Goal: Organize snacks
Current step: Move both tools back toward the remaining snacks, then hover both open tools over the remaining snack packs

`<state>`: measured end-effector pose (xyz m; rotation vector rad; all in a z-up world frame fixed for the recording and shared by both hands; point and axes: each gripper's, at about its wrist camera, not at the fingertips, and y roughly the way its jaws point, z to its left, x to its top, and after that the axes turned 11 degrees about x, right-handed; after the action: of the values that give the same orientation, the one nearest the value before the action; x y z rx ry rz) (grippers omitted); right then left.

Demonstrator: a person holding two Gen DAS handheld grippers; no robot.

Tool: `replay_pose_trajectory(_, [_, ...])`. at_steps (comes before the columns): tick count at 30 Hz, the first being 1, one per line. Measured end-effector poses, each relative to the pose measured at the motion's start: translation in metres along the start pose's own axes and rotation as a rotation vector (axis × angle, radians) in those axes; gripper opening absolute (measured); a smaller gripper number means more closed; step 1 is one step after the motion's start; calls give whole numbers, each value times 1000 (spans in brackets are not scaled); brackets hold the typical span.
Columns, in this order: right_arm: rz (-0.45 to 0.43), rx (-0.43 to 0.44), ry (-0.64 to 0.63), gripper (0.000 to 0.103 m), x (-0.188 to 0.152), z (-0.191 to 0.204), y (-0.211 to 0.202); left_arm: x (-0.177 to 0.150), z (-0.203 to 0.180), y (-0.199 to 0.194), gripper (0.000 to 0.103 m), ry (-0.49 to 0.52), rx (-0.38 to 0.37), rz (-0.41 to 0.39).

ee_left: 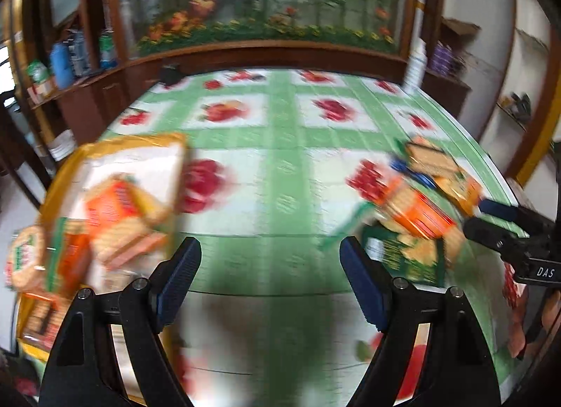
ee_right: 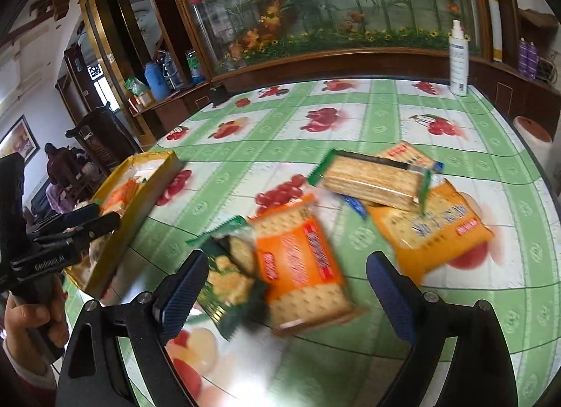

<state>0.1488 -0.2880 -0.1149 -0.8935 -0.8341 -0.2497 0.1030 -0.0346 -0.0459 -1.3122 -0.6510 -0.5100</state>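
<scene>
At centre-bottom of the right wrist view, right gripper [ee_right: 284, 287] fingers apart, empty, over orange cracker packet [ee_right: 301, 263] on green fruit-print surface [ee_right: 385, 116]. Around it: green-wrapped biscuit pack [ee_right: 228, 266], clear wafer pack [ee_right: 371, 179], yellow snack bag [ee_right: 434, 231], all loose. Mid-left, yellow cardboard tray [ee_right: 140, 196] already holds some packets. Left gripper [ee_left: 270, 273] fingers apart, empty, beside that tray. Judging roughly half sorted; at least four left

right gripper [ee_left: 491, 214]: "DAS" | left gripper [ee_right: 98, 217]: apparently "GenRobot.AI" | snack packets: print blurred, unreadable
</scene>
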Motion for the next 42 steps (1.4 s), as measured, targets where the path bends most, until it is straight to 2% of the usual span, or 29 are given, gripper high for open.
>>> replay_pose_trajectory(4, [2,-38,-16,93,-7,-7,-9,-5,-29,4,82,38,-54,31])
replay_pose_trajectory(10, [-5,-152,-41,93,-8,-14,-17,-6,-47,4,81,43,-82,50])
replay_pose_trajectory(33, [-26,-312,-64,93,-6,-30,-27,0,-54,14,81,16,-89,73])
replay_pose_trajectory(42, [-29,-340,-68,93,-4,-34,-28,1,-47,15,81,-10,-90,69])
